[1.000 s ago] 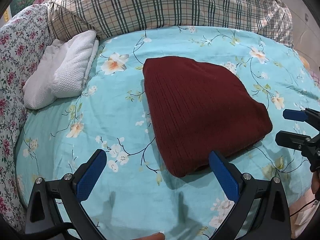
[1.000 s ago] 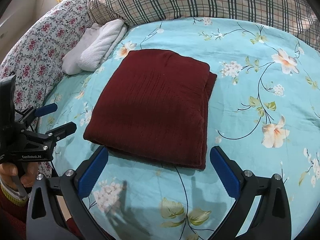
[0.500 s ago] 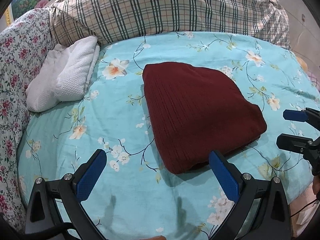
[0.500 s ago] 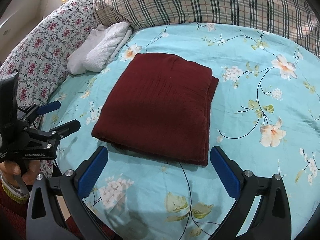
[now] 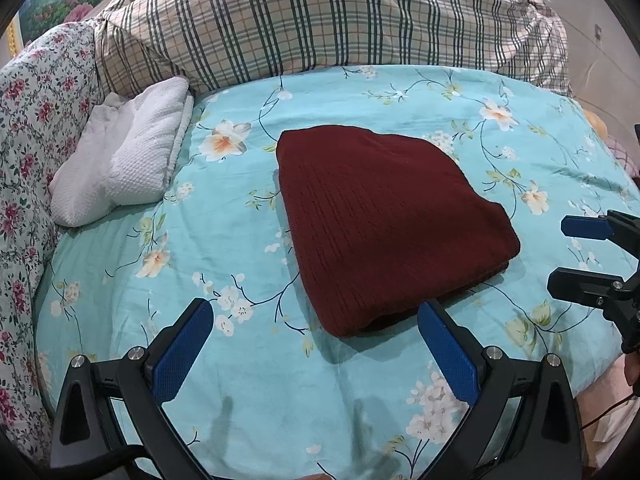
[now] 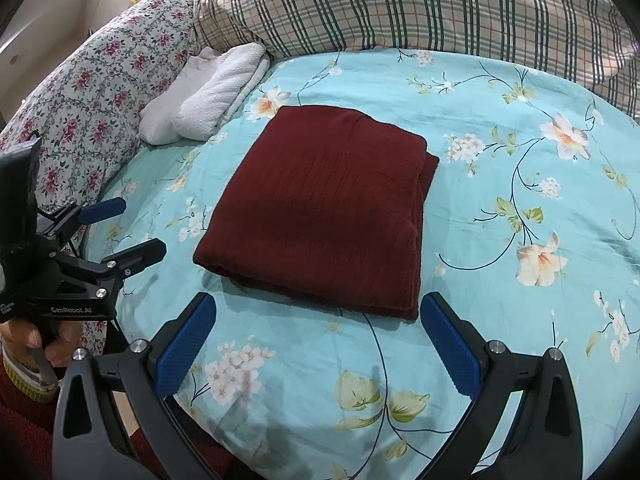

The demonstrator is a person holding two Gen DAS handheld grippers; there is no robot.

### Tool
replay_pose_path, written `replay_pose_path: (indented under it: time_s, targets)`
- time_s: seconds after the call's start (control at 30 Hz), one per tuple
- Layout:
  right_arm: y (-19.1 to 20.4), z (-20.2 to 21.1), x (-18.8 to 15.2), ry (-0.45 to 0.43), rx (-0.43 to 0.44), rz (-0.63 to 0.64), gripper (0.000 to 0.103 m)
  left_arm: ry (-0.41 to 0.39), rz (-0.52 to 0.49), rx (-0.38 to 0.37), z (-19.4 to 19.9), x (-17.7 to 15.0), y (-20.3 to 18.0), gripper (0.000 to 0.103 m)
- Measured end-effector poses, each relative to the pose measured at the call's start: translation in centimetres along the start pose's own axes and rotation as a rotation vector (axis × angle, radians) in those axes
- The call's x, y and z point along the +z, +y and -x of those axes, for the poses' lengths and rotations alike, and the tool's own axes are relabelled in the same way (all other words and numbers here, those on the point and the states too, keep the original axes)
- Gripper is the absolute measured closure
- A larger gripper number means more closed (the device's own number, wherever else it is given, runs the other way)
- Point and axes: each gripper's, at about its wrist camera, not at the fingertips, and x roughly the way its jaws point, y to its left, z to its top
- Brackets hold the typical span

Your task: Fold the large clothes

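A dark red knitted garment (image 5: 384, 220) (image 6: 324, 216) lies folded into a thick rectangle in the middle of the bed. My left gripper (image 5: 316, 342) hangs open above the sheet, just short of the garment's near edge, with nothing between its blue pads. My right gripper (image 6: 316, 336) is likewise open and empty, a little back from the fold's front edge. Each gripper shows in the other's view: the right gripper (image 5: 576, 256) at the right edge, the left gripper (image 6: 120, 232) at the left, held by a hand (image 6: 36, 340).
The bed wears a turquoise floral sheet (image 5: 224, 240). A folded white towel (image 5: 124, 160) (image 6: 208, 96) rests at the back left. A plaid quilt (image 5: 320, 20) is piled along the far side, and a floral pillow (image 6: 92, 92) lies at the left.
Both grippers have drawn back from the folded garment, which now looks smaller and farther in both views. The garment itself has not moved. Both stay open.
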Motion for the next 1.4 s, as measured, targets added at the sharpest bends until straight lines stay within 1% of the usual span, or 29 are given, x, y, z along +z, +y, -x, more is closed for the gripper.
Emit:
replay_pose_path:
  time_s: [0.47,1.4]
  targets:
    - [0.5,0.8,0.0,-0.013,-0.002,0.012,0.001,-0.024,-0.011,0.010,1.2,-0.5,-0.1,0.001]
    - [0.8,1.1,0.2,-0.013,-0.002,0.014,0.001,-0.029,-0.013,0.022,1.4,-0.4,-0.1,0.001]
